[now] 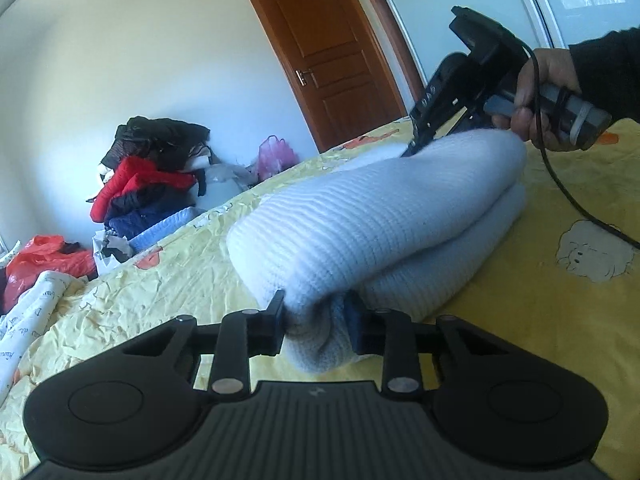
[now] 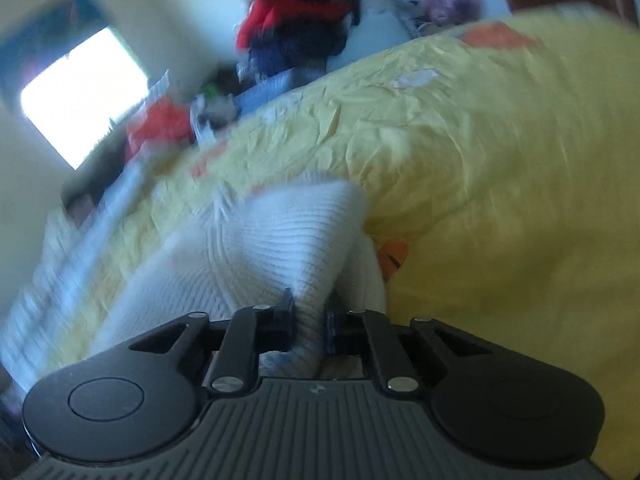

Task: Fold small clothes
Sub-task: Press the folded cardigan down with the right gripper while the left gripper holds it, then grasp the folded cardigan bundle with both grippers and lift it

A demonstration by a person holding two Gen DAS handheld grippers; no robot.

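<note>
Sweater [image 1: 360, 224], soft, thick and floppy, lies half folded on the yellow bed [image 1: 540, 320] in the middle of the frame, with left tongs [image 1: 316, 320] and right tongs [image 2: 310, 320] each pinching a bunched edge, the best place to hold.

The right wrist view is smeared throughout. In the left wrist view, the right gripper's [image 1: 412, 148] tips are hidden behind the white knit garment [image 1: 360, 216].
</note>
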